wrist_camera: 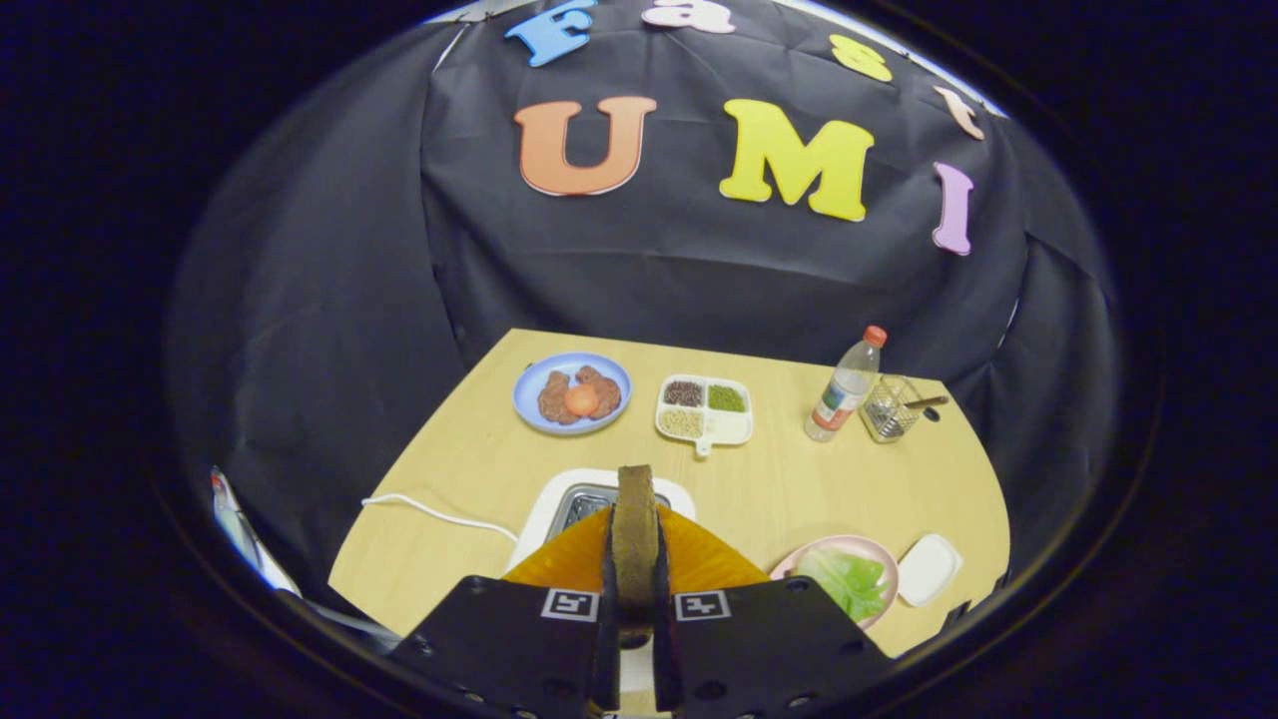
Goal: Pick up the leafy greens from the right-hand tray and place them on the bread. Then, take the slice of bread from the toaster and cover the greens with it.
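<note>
My gripper (635, 574) is shut on a slice of brown bread (635, 519), held upright and edge-on between both fingers. The slice hangs just above the white toaster (544, 514), whose metal slots show right behind it. To the right of the fingers, a pink plate (881, 554) holds pale green leafy greens (844, 581). Whatever lies beneath the leaves is hidden.
A small white tray (929, 569) sits beside the pink plate. Beyond the toaster stand a blue plate of meat and tomato (572, 393), a divided dish of grains (704, 410), a bottle (846, 387) and a glass holder (892, 407). A white cable (429, 511) runs left from the toaster.
</note>
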Demonstrator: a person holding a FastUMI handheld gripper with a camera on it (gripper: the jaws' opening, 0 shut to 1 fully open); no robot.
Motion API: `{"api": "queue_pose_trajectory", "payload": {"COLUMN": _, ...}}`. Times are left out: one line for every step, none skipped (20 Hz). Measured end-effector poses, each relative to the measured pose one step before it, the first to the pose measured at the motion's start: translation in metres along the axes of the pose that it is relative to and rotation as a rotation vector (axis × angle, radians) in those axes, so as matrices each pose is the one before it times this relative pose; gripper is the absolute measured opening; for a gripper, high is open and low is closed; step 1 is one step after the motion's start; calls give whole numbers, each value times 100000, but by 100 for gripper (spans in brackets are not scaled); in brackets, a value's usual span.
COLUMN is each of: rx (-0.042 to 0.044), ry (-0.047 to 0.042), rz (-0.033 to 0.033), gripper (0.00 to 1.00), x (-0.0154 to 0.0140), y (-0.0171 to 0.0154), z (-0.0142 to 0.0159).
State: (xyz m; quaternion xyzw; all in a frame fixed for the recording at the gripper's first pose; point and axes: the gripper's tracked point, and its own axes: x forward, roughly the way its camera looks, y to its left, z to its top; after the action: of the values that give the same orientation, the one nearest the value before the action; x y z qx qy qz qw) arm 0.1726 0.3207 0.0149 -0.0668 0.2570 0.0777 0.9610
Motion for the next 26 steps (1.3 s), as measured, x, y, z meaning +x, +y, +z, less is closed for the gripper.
{"api": "queue_pose_trajectory", "payload": {"rx": 404, "ry": -1792, "rz": 1249, "gripper": 13, "x": -992, "y": -187, "z": 754}}
{"api": "queue_pose_trajectory", "payload": {"rx": 605, "ry": -2352, "rz": 996, "gripper": 13, "x": -1010, "y": -416, "z": 982}}
{"api": "queue_pose_trajectory", "payload": {"rx": 956, "ry": -2741, "rz": 545, "gripper": 13, "x": -1016, "y": -786, "z": 954}}
{"api": "queue_pose_trajectory", "payload": {"rx": 1018, "ry": -2181, "rz": -308, "gripper": 13, "x": -749, "y": -1054, "z": 753}}
{"api": "queue_pose_trajectory", "payload": {"rx": 1409, "ry": -1569, "rz": -788, "gripper": 13, "x": -527, "y": -1293, "z": 462}}
{"api": "queue_pose_trajectory", "payload": {"rx": 1051, "ry": -947, "rz": -773, "gripper": 13, "x": -63, "y": -1363, "z": 25}}
{"api": "queue_pose_trajectory", "payload": {"rx": 884, "ry": -129, "rz": -836, "gripper": 13, "x": 54, "y": -1321, "z": -221}}
{"api": "queue_pose_trajectory", "payload": {"rx": 1462, "ry": 941, "rz": -1320, "gripper": 13, "x": 300, "y": -1526, "z": -774}}
{"api": "queue_pose_trajectory", "payload": {"rx": 1027, "ry": 1556, "rz": -1333, "gripper": 13, "x": 424, "y": -1489, "z": -999}}
{"api": "queue_pose_trajectory", "payload": {"rx": 907, "ry": 1469, "rz": -1326, "gripper": 13, "x": 650, "y": -1352, "z": -945}}
{"api": "queue_pose_trajectory", "payload": {"rx": 841, "ry": 1134, "rz": -1435, "gripper": 13, "x": 781, "y": -1436, "z": -955}}
{"api": "queue_pose_trajectory", "payload": {"rx": 847, "ry": 1322, "rz": -1188, "gripper": 13, "x": 851, "y": -1318, "z": -1085}}
{"api": "queue_pose_trajectory", "payload": {"rx": 1517, "ry": 1532, "rz": -824, "gripper": 13, "x": 882, "y": -1218, "z": -1148}}
{"api": "queue_pose_trajectory", "payload": {"rx": 2394, "ry": 2136, "rz": 152, "gripper": 13, "x": 760, "y": -1035, "z": -1232}}
{"api": "queue_pose_trajectory", "payload": {"rx": 3503, "ry": 1869, "rz": 1158, "gripper": 13, "x": 715, "y": -761, "z": -1078}}
{"api": "queue_pose_trajectory", "payload": {"rx": 4126, "ry": 2567, "rz": 1827, "gripper": 13, "x": 708, "y": -859, "z": -1099}}
{"api": "queue_pose_trajectory", "payload": {"rx": 3958, "ry": 1717, "rz": 2047, "gripper": 13, "x": 731, "y": -911, "z": -757}}
{"api": "queue_pose_trajectory", "payload": {"rx": 3522, "ry": 784, "rz": 2050, "gripper": 13, "x": 633, "y": -822, "z": -559}}
{"api": "queue_pose_trajectory", "payload": {"rx": 3027, "ry": 507, "rz": 546, "gripper": 13, "x": 499, "y": -1157, "z": -563}}
{"api": "queue_pose_trajectory", "payload": {"rx": 2979, "ry": 148, "rz": 789, "gripper": 13, "x": 534, "y": -1121, "z": -423}}
{"api": "queue_pose_trajectory", "payload": {"rx": 2910, "ry": 422, "rz": 1145, "gripper": 13, "x": 415, "y": -899, "z": -484}}
{"api": "queue_pose_trajectory", "payload": {"rx": 2610, "ry": 794, "rz": 1392, "gripper": 13, "x": 442, "y": -799, "z": -536}}
{"api": "queue_pose_trajectory", "payload": {"rx": 2478, "ry": 867, "rz": 2045, "gripper": 13, "x": 463, "y": -663, "z": -593}}
{"api": "queue_pose_trajectory", "payload": {"rx": 1542, "ry": 1285, "rz": 2075, "gripper": 13, "x": 343, "y": -581, "z": -663}}
{"api": "queue_pose_trajectory", "payload": {"rx": 822, "ry": 625, "rz": 1275, "gripper": 13, "x": 244, "y": -600, "z": -540}}
{"api": "queue_pose_trajectory", "payload": {"rx": -164, "ry": 137, "rz": 76, "gripper": 13, "x": 212, "y": -778, "z": -333}}
